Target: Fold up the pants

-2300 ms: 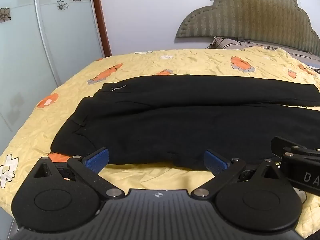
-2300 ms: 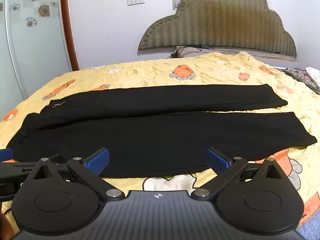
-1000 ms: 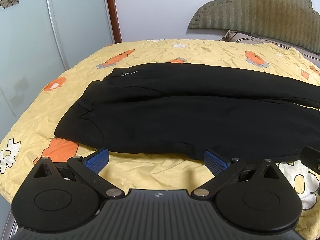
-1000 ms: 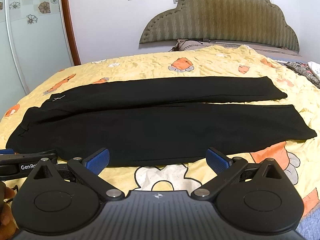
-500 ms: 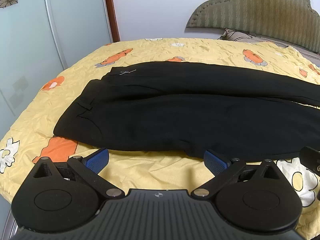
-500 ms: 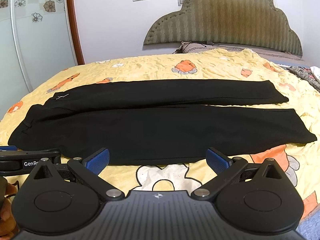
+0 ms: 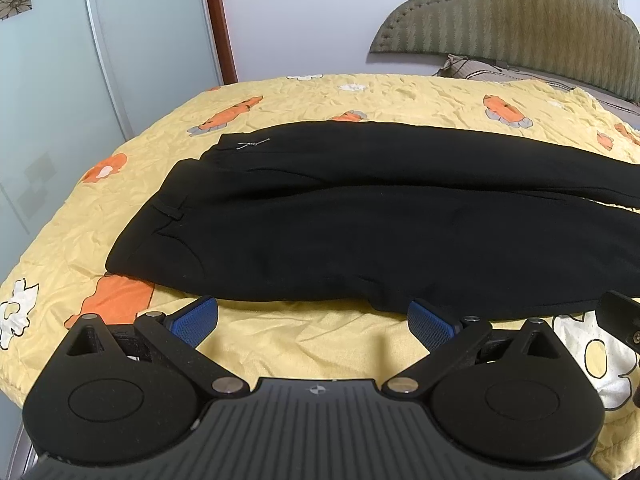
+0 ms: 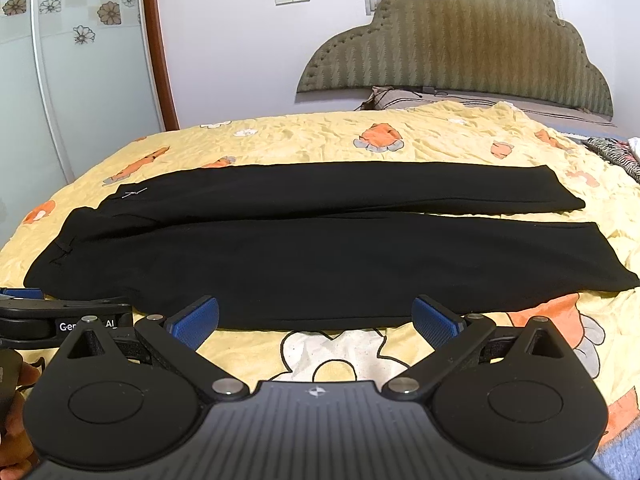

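Black pants (image 8: 320, 256) lay flat across the bed (image 8: 320, 136), legs side by side for folding; I held my left tool (image 7: 312, 320) and right tool (image 8: 316, 318) spread, empty, near their closest edge.

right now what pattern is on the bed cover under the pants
Yellow quilted bed cover with orange and white cartoon prints; clearest in the right wrist view.
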Motion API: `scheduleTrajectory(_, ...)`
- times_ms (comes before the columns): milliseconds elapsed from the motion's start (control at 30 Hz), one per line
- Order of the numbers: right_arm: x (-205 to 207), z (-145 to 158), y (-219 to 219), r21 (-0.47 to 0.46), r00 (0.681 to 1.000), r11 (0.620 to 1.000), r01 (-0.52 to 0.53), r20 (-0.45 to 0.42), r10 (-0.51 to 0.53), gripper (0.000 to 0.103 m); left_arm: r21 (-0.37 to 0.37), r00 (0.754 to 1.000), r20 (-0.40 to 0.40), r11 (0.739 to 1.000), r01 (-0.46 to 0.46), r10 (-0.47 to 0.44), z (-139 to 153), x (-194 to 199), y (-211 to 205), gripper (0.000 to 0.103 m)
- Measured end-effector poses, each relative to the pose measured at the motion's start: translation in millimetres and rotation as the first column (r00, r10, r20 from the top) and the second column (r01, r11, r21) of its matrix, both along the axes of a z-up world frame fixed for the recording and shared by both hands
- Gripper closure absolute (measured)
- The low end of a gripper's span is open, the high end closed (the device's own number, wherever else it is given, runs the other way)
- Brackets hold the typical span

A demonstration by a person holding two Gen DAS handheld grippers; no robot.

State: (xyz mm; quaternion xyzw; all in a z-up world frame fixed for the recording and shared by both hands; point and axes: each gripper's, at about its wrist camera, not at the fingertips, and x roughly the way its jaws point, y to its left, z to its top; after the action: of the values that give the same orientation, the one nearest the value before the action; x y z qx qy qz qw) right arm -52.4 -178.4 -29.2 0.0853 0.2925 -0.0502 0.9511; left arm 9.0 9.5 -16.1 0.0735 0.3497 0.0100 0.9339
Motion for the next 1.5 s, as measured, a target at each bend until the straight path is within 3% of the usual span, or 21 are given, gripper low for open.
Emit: scheduleTrajectory(1500,10,-4,3,-0.026,1.000,0.999,-0.023,-0.016,0.022,0.000,-0.004,1.000,-0.016,1.000,-0.008,0.008,-3,11,7,0.000)
